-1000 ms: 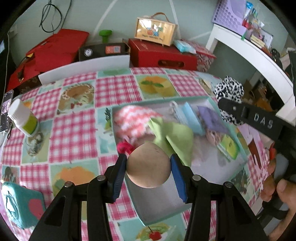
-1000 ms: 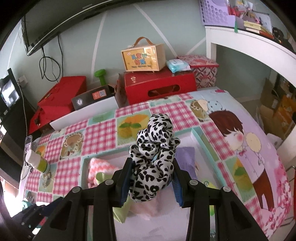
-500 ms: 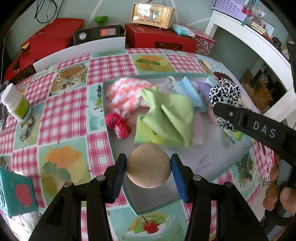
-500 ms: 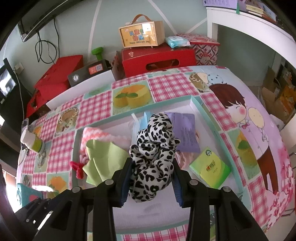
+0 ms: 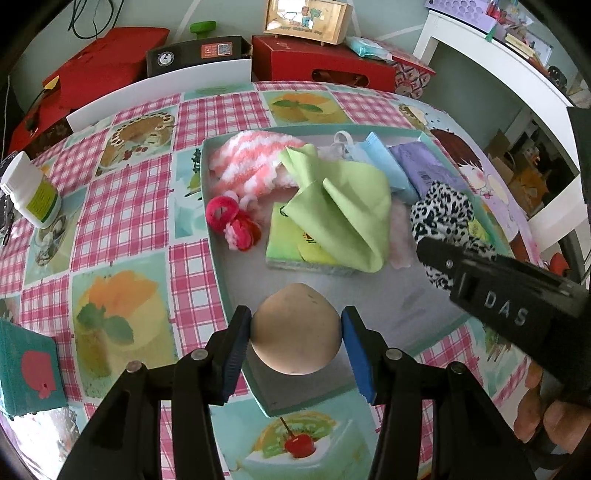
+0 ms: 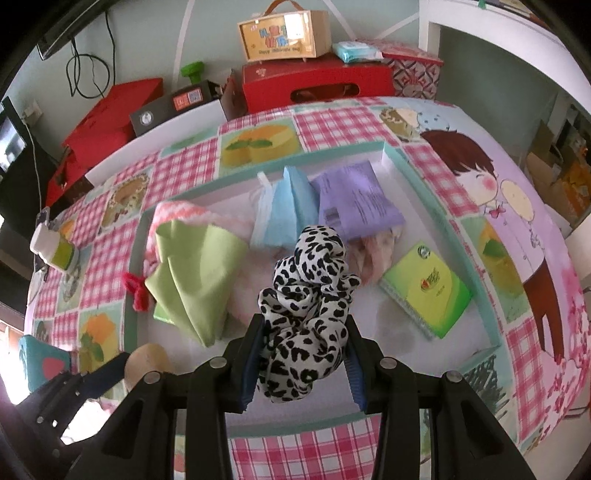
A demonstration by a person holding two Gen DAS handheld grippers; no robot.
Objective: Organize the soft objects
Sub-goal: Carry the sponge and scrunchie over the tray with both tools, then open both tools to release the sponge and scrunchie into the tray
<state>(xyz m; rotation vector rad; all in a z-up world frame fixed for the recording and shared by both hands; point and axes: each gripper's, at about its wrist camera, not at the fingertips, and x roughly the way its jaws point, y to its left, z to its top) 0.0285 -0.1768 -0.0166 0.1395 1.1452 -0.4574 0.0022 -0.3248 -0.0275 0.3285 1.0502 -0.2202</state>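
My left gripper (image 5: 295,339) is shut on a beige round sponge (image 5: 295,328) and holds it over the near end of the teal-rimmed tray (image 5: 218,258). My right gripper (image 6: 303,354) is shut on a black-and-white leopard-print scrunchie (image 6: 306,295), above the tray's middle; it also shows in the left wrist view (image 5: 441,218). In the tray lie a green cloth (image 5: 343,206), a pink-and-white knit piece (image 5: 251,162), a red hair tie (image 5: 232,221), a blue pack (image 6: 291,206), a purple pack (image 6: 354,199) and a green tissue pack (image 6: 424,291).
The tray sits on a pink checked tablecloth (image 5: 122,206). A white bottle (image 5: 31,195) stands at the left and a teal block (image 5: 27,369) at the near left. Red boxes (image 5: 321,66) and a wooden case (image 5: 306,16) line the back. A white shelf (image 5: 498,62) is right.
Both grippers have moved down and in over the tray, still holding their objects. The tray and its contents look larger and nearer in both views.
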